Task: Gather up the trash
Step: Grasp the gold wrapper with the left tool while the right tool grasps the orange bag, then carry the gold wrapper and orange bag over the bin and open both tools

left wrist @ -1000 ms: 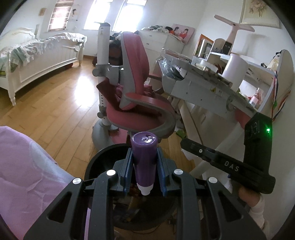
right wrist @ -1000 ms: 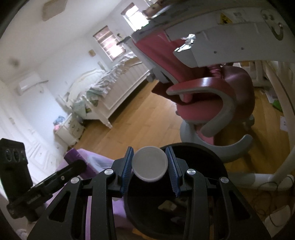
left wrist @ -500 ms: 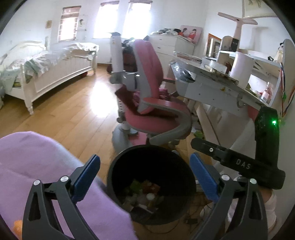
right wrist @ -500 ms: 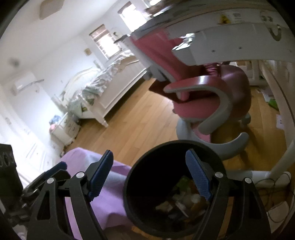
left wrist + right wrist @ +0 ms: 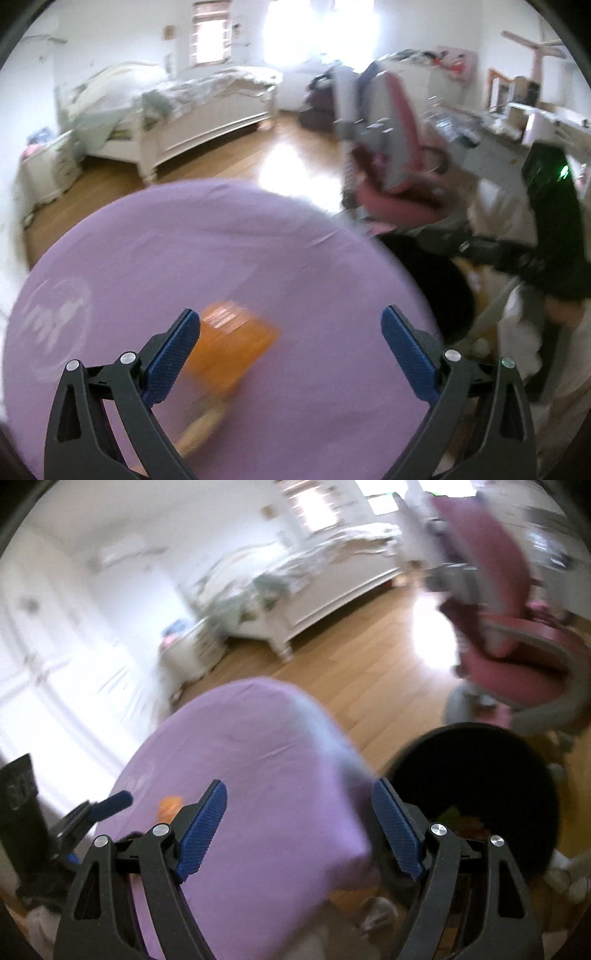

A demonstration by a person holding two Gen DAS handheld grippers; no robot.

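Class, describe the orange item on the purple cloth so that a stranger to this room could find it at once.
Start at the purple cloth covering the surface beside the black bin. Near its close edge, in front of the left gripper, lies a blurred orange item. It is the only bright orange thing on the cloth; a paler tan piece sits nearer.

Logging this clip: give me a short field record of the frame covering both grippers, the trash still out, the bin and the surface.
left gripper: open, empty, above the purple cloth
right gripper: open, empty, over the cloth's edge
trash left: orange item lying on the cloth, blurred
bin: black bin beside the cloth, litter inside
surface: purple cloth
image: motion blur in both views
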